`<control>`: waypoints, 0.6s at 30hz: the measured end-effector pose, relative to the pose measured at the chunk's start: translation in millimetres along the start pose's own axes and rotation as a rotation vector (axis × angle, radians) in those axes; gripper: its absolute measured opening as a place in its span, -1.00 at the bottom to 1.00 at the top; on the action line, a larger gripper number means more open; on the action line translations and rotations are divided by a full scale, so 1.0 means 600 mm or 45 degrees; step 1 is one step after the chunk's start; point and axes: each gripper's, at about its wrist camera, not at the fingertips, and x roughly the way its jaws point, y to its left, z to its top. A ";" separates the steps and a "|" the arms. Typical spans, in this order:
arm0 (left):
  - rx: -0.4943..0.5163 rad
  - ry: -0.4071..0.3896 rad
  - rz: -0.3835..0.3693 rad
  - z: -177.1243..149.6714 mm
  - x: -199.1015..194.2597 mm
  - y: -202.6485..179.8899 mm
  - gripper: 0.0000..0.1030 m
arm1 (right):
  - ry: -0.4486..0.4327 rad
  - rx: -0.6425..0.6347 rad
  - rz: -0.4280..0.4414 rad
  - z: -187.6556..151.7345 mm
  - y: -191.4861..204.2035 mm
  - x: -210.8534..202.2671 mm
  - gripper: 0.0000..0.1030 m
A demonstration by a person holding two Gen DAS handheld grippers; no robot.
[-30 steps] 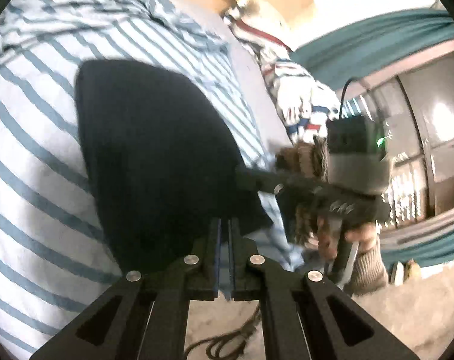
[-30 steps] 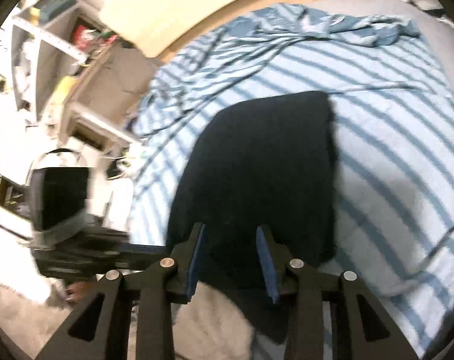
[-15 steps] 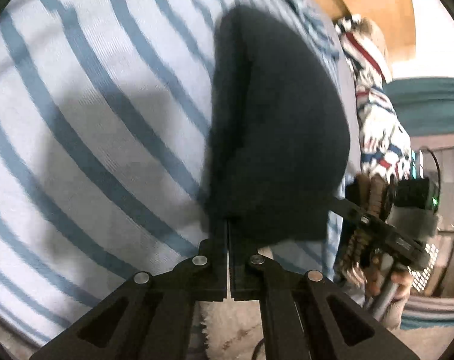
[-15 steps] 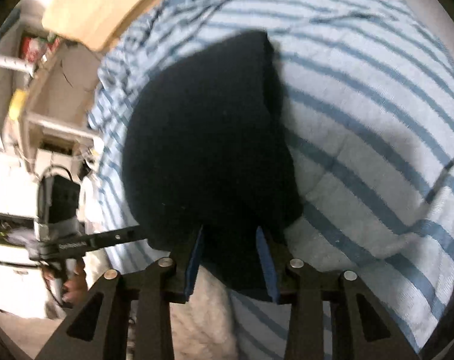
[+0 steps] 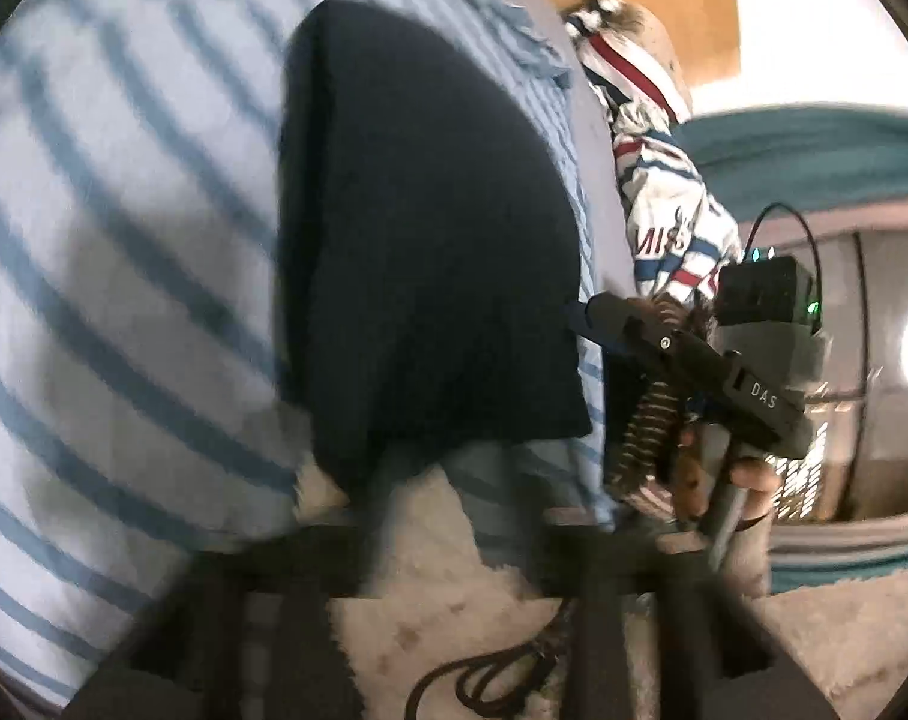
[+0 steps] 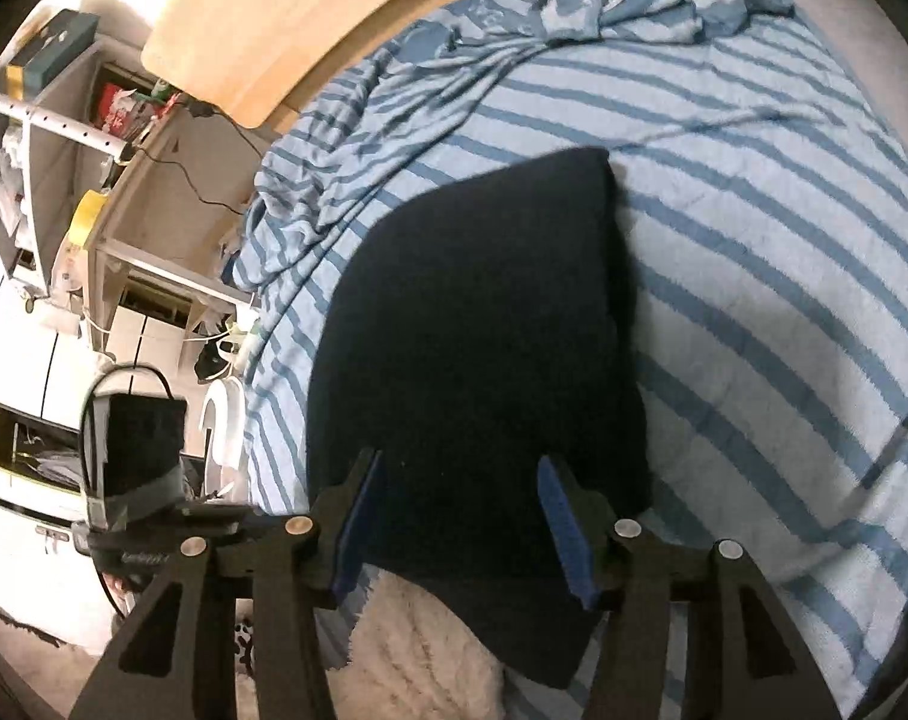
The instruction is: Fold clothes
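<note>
A: Where does the dark garment (image 6: 478, 360) lie?
B: Folded on the striped bed (image 6: 784, 252), its near edge at six o'clock, overhanging.
A: The jaws?
B: Both grippers, left gripper (image 5: 454, 516) and right gripper (image 6: 460, 516), have just been opening, apart, clamping nothing.

Striped bedspread (image 6: 784, 252), wooden headboard (image 6: 285, 18), cluttered shelves (image 6: 51, 138)
</note>
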 end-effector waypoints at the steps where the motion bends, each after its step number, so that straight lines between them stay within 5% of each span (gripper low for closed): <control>1: -0.023 -0.014 -0.014 -0.003 0.001 0.006 0.52 | -0.002 0.010 0.009 0.001 -0.003 0.001 0.13; 6: -0.176 -0.045 -0.013 -0.015 0.007 0.053 0.52 | -0.087 0.060 0.030 0.007 -0.013 -0.015 0.13; 11: -0.200 -0.028 -0.277 -0.019 0.030 0.074 0.50 | -0.176 0.108 0.131 0.019 -0.019 -0.024 0.19; 14: -0.184 -0.037 -0.309 -0.020 0.052 0.071 0.04 | -0.164 0.108 0.158 0.021 -0.017 -0.017 0.19; 16: -0.198 -0.057 -0.324 -0.026 0.050 0.077 -0.55 | -0.144 0.067 0.185 0.020 -0.006 -0.012 0.19; 18: -0.206 -0.044 -0.312 -0.031 0.048 0.080 -0.70 | -0.119 -0.005 0.207 0.017 0.011 -0.005 0.19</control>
